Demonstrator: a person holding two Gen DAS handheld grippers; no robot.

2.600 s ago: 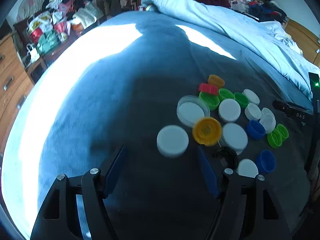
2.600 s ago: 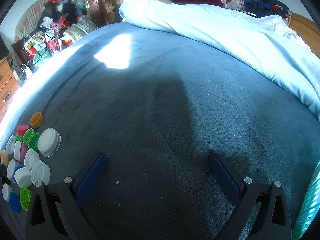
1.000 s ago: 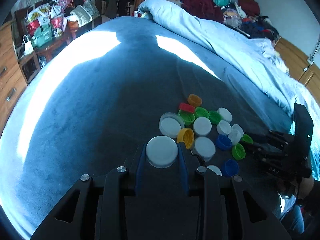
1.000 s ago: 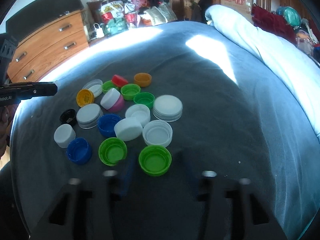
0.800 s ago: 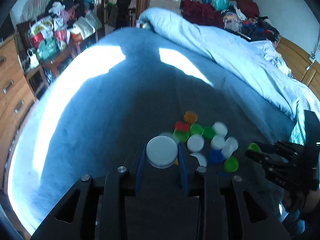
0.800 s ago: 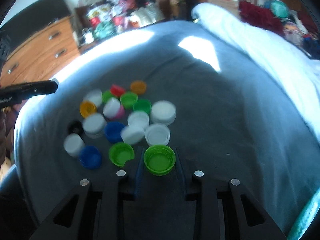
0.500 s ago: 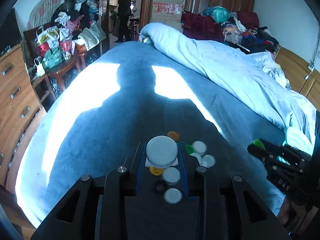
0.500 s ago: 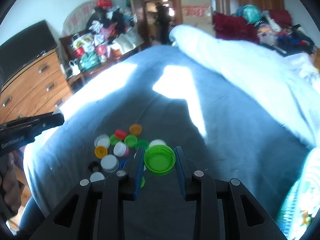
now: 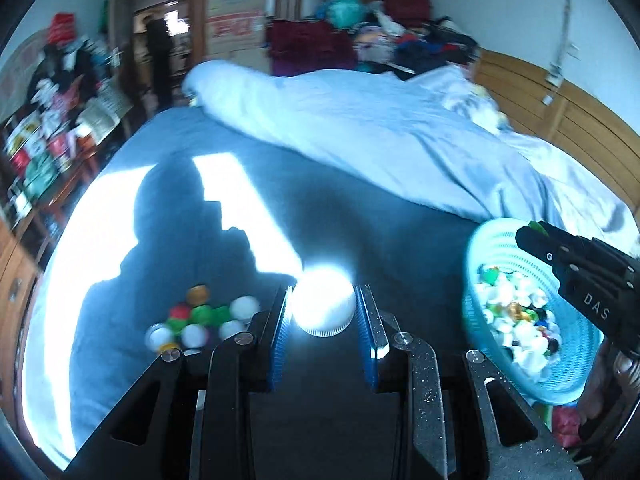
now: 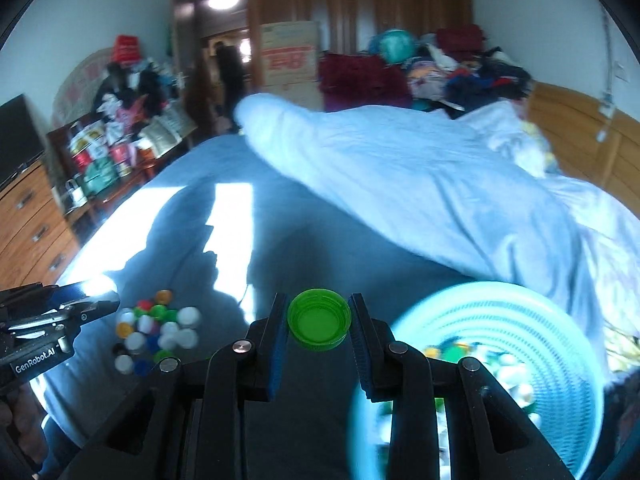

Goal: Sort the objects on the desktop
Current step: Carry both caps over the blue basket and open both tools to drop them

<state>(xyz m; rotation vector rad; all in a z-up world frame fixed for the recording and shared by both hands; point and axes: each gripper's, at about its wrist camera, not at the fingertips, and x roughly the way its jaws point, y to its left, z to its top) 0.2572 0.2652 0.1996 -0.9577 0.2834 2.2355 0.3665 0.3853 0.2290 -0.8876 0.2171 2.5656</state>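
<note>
My left gripper (image 9: pixel 323 312) is shut on a white cap (image 9: pixel 323 306), held high above the blue bed. My right gripper (image 10: pixel 319 322) is shut on a green cap (image 10: pixel 319 320), open side up. It also shows in the left wrist view (image 9: pixel 538 236) over a light blue basket (image 9: pixel 480 240) holding several mixed caps. The basket (image 10: pixel 500 320) lies just right of my right gripper. A pile of several coloured caps (image 9: pixel 196 318) lies on the bed at lower left; it also shows in the right wrist view (image 10: pixel 156 330).
A pale blue duvet (image 9: pixel 380 140) is bunched across the far side of the bed. A wooden dresser (image 10: pixel 28 216) and a cluttered shelf (image 10: pixel 112 148) stand at the left. The left gripper's body (image 10: pixel 44 332) shows at the left edge.
Both grippers shut on their caps and lifted them well above the bed. They have moved right, and the basket has come into both views.
</note>
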